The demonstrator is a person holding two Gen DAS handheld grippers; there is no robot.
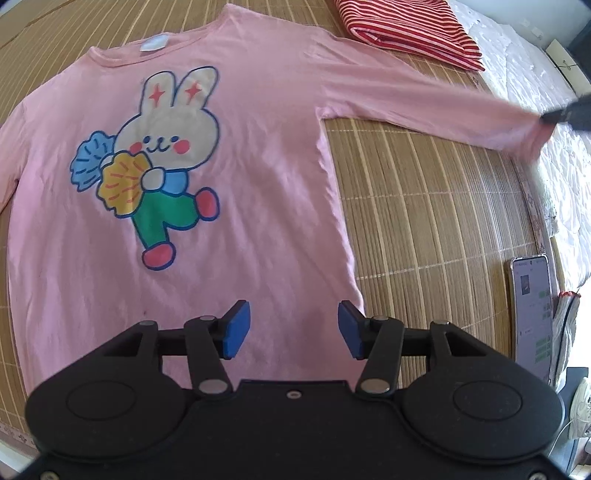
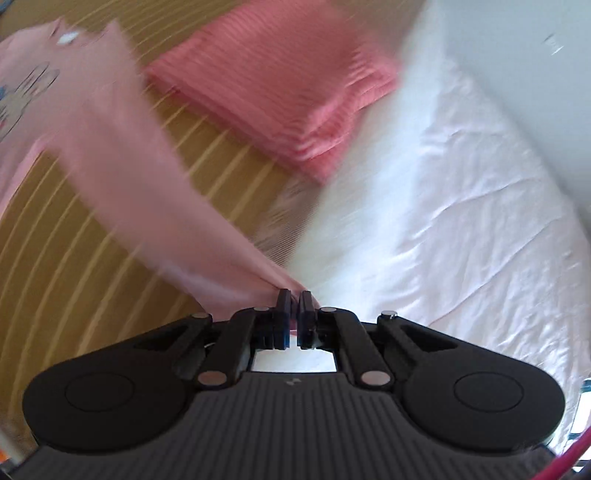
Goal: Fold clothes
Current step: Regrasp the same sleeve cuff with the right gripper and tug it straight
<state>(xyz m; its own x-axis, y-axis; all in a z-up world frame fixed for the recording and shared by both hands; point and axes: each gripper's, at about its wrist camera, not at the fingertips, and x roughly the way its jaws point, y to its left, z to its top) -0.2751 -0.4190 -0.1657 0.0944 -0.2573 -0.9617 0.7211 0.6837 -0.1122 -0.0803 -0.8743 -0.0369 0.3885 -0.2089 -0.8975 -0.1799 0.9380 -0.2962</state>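
A pink long-sleeved shirt (image 1: 258,177) with a cartoon rabbit print lies face up on a bamboo mat (image 1: 424,221). My left gripper (image 1: 294,330) hovers open above the shirt's lower hem, nothing between its blue pads. The shirt's right sleeve (image 1: 443,107) stretches out toward the mat's edge. My right gripper (image 2: 294,299) is shut on the cuff of that sleeve (image 2: 155,177), the pink cloth pinched between its pads. In the left wrist view the right gripper (image 1: 554,116) shows as a dark shape at the cuff. The right wrist view is blurred.
A folded red-and-white striped garment (image 1: 410,29) lies at the far edge of the mat. White bedding (image 2: 461,206) lies beyond the mat on the right. A phone (image 1: 532,310) with its screen lit leans at the mat's right edge.
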